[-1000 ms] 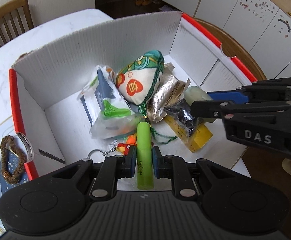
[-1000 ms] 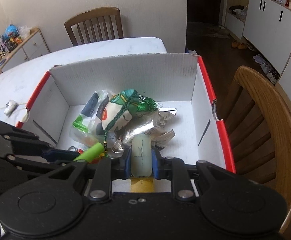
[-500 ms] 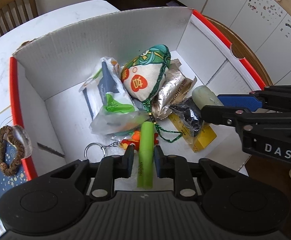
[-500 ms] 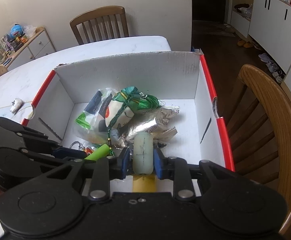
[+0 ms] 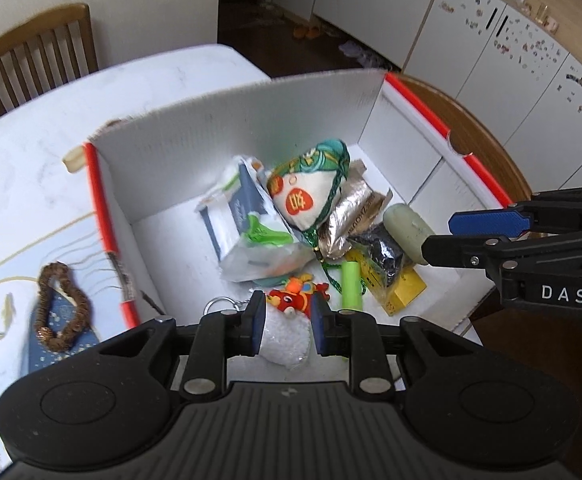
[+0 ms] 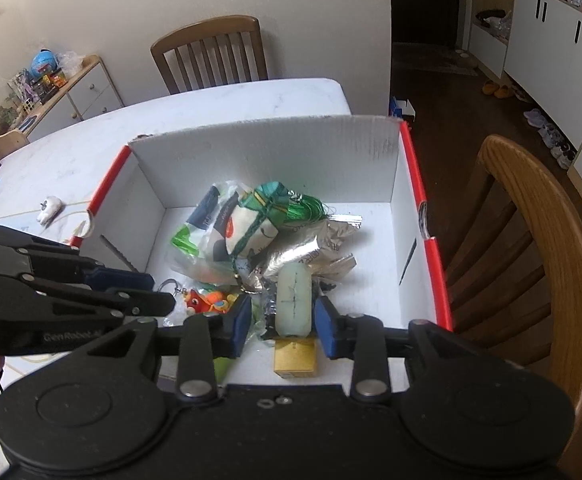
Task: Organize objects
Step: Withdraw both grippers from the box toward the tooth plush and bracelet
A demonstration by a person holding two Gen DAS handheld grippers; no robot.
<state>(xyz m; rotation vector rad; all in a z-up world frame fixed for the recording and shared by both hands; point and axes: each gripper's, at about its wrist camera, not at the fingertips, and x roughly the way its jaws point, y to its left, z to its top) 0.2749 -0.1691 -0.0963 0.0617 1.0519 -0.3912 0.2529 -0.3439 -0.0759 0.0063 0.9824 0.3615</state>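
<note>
Both grippers are letting go over the white cardboard box (image 5: 251, 128)!

The left gripper (image 5: 287, 326), clamped on the green tube (image 5: 351, 285) a second ago, is now hanging with its jaws spread wide and empty; the tube is lying on the box floor beside the red toy keychain (image 5: 295, 298). The right gripper (image 6: 281, 326) is opening too, its pads standing clear of the pale green cylinder (image 6: 293, 300), which is resting on the yellow box (image 6: 295, 358) among the silver foil packet (image 6: 311, 250) and the embroidered pouch (image 5: 307, 196).
</note>
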